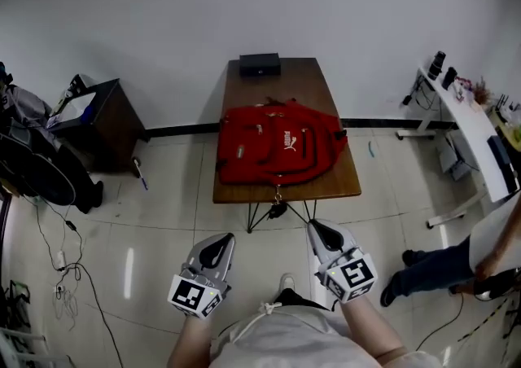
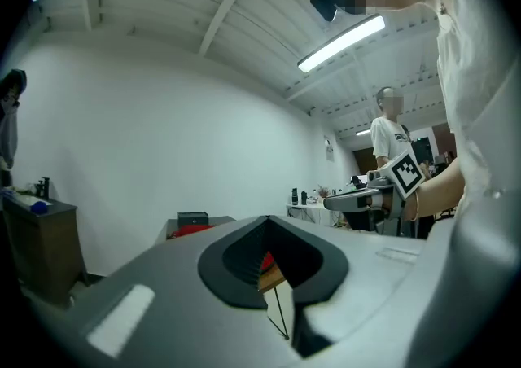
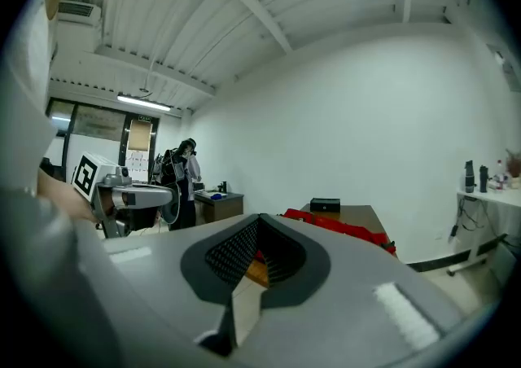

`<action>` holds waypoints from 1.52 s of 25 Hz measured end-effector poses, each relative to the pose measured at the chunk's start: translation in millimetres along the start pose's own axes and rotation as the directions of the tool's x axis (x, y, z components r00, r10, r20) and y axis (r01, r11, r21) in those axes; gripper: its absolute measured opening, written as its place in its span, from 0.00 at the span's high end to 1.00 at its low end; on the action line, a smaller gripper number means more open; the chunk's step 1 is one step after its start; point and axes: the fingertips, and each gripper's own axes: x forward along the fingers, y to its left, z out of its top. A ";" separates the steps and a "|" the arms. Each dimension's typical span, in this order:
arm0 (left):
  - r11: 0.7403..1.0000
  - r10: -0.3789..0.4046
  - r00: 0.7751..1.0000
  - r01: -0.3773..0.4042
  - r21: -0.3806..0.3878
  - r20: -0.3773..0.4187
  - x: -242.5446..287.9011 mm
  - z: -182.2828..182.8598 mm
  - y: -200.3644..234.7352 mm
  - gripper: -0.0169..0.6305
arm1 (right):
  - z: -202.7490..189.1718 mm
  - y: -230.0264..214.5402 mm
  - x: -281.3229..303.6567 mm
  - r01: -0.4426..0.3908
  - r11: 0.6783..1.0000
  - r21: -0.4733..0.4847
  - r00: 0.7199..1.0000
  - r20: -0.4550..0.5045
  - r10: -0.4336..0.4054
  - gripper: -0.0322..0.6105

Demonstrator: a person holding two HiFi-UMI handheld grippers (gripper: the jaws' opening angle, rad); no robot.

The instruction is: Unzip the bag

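Observation:
A red backpack (image 1: 277, 146) lies flat across the near half of a brown table (image 1: 321, 85), a zip pull hanging over the front edge (image 1: 278, 193). Both grippers are held close to my body, well short of the table and above the floor. My left gripper (image 1: 224, 238) has its jaws together with nothing between them. My right gripper (image 1: 313, 226) is likewise shut and holds nothing. The left gripper view shows the closed tips (image 2: 267, 218) with the red backpack (image 2: 189, 230) far beyond. Past the tips (image 3: 259, 216) in the right gripper view lies the backpack (image 3: 342, 228).
A black box (image 1: 260, 64) sits at the table's far end by the wall. A dark cabinet (image 1: 102, 118) and dark bags (image 1: 32, 163) stand at the left, cables (image 1: 57, 252) trailing on the floor. A white desk (image 1: 468, 126) and a person (image 1: 440, 269) are at the right.

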 end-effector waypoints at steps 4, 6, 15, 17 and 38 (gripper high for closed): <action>1.000 0.009 1.000 -0.009 0.011 -0.013 63.8 -4.3 22.9 0.96 | -8.4 -50.8 47.5 -0.025 1.000 0.006 0.998 -0.053 0.025 0.94; 1.000 0.005 1.000 -0.005 -0.004 -0.014 87.8 -5.1 33.7 0.96 | -13.7 -68.5 68.5 -0.029 0.999 0.013 0.996 -0.084 0.030 0.94; 0.997 -0.064 0.986 0.057 -0.051 -0.151 142.9 -54.7 87.0 0.96 | -61.6 -94.8 141.9 -0.004 0.997 0.080 0.964 -0.263 0.025 0.94; 0.994 -0.096 0.977 0.086 -0.063 -0.189 154.9 -69.1 97.0 0.96 | -78.6 -96.9 157.0 0.012 0.994 0.107 0.948 -0.317 0.023 0.94; 0.955 -0.287 0.876 0.228 -0.191 -0.387 275.2 -214.6 114.2 0.96 | -258.4 -88.0 248.1 0.052 0.978 0.202 0.746 -0.659 0.097 0.75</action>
